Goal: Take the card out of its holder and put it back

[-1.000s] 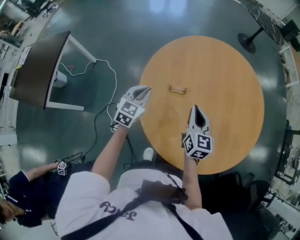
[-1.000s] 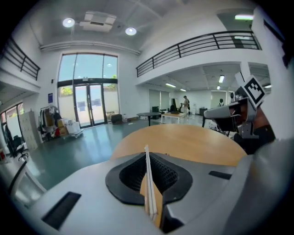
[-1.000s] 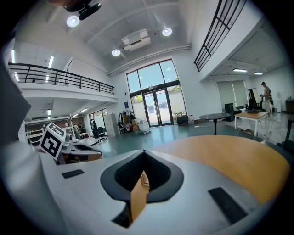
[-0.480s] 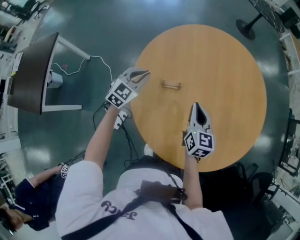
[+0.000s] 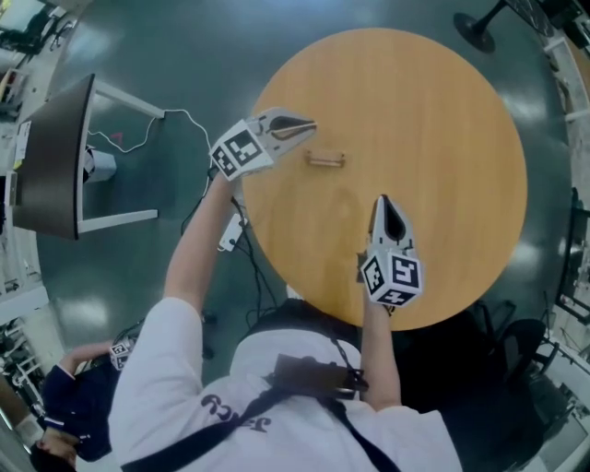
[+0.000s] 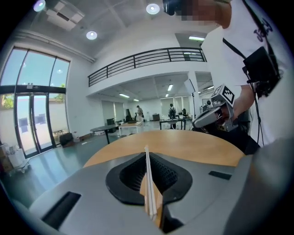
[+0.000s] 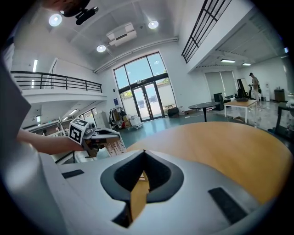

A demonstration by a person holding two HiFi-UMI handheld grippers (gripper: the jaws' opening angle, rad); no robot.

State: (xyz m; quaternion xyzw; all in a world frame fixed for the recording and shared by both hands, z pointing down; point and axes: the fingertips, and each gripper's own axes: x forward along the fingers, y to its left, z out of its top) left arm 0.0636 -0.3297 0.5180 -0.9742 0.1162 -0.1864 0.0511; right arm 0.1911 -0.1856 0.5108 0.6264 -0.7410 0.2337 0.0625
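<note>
A small wooden card holder (image 5: 324, 159) lies on the round wooden table (image 5: 442, 138), left of centre. My left gripper (image 5: 309, 126) hovers just up-left of the holder and points right across the table's edge. In the left gripper view its jaws (image 6: 146, 149) are shut on a thin white card (image 6: 149, 183) seen edge-on. My right gripper (image 5: 381, 201) hangs over the near part of the table, below and right of the holder, shut and holding nothing (image 7: 143, 153). Each gripper shows in the other's view: the right gripper (image 6: 213, 114) and the left gripper (image 7: 98, 135).
A dark desk (image 5: 51, 152) stands on the green floor at left, with a white cable (image 5: 198, 129) and a power strip (image 5: 230, 230) beside the table. Another person (image 5: 64, 424) sits at lower left. A stand's base (image 5: 479, 18) is at the upper right.
My left gripper has swung from the table's left edge up and rightward toward the holder, turning to point right. The right gripper has barely shifted.
</note>
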